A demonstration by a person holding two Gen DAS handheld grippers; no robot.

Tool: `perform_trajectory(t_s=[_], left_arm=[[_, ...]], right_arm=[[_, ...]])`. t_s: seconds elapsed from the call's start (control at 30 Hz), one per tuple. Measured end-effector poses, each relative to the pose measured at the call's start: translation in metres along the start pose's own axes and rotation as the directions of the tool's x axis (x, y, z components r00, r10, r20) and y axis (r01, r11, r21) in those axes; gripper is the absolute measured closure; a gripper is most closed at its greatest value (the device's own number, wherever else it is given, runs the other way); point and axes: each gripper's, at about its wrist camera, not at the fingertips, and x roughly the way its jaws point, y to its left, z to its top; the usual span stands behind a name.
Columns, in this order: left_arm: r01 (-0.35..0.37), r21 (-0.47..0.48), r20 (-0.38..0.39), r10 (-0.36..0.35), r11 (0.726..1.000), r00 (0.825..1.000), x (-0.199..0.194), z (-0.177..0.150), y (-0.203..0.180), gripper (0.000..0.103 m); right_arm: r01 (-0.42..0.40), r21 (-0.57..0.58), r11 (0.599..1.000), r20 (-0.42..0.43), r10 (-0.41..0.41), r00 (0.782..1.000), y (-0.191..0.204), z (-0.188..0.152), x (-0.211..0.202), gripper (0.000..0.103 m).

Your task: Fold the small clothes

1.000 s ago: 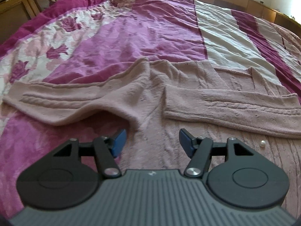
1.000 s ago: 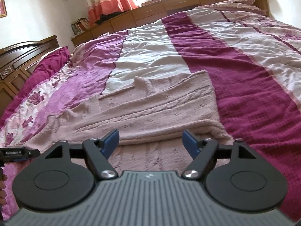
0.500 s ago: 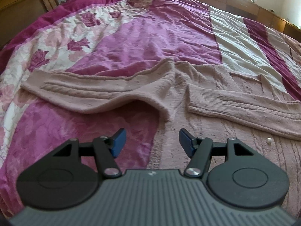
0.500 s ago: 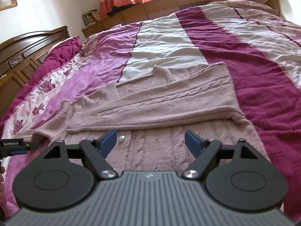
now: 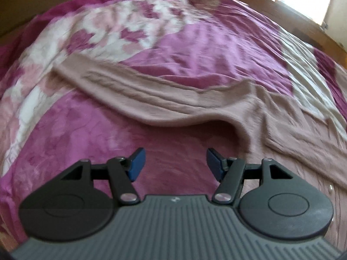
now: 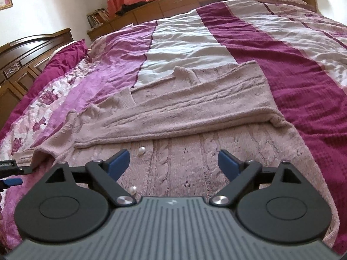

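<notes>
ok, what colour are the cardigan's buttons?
Pearly white, round buttons on the dusty-pink cable-knit cardigan. The right wrist view shows them best.

A wide bed (image 6: 249,34) is carrying everything here, and a bedspread (image 6: 303,91) in dark magenta, cream and lilac stripes, with a rose-printed band along one side, is covering it. A dusty-pink cable-knit cardigan (image 6: 195,112) is lying flat on the bedspread, one sleeve folded across its body and the other sleeve (image 5: 141,95) stretching out over the purple and floral part
</notes>
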Motion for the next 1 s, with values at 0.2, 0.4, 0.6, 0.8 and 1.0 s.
perform_trajectory(t_s=[0.2, 0.4, 0.6, 0.8, 1.0], left_arm=[[0.004, -0.171, -0.024, -0.009, 0.985, 1.0, 0.028, 0.018, 0.046, 0.039], [0.031, -0.254, 0.009, -0.03, 0.967, 1.0, 0.043, 0.031, 0.07, 0.039], [0.008, -0.272, 0.039, 0.002, 0.962, 0.999, 0.067, 0.047, 0.076, 0.039], [-0.024, -0.245, 0.074, 0.044, 0.969, 0.996, 0.089, 0.057, 0.075, 0.039], [-0.052, -0.179, 0.104, 0.072, 0.982, 0.992, 0.102, 0.068, 0.067, 0.039]], right_arm=[[0.029, -0.005, 1.0, -0.022, -0.029, 0.999, 0.0, -0.003, 0.004, 0.01], [0.062, -0.003, 0.998, -0.034, -0.062, 0.998, -0.003, -0.004, 0.008, 0.01], [0.076, -0.022, 0.997, -0.05, -0.077, 0.996, 0.002, -0.007, 0.016, 0.01], [0.088, -0.03, 0.996, -0.056, -0.089, 0.994, 0.004, -0.006, 0.019, 0.01], [0.103, -0.018, 0.995, -0.053, -0.104, 0.993, -0.001, -0.007, 0.018, 0.01]])
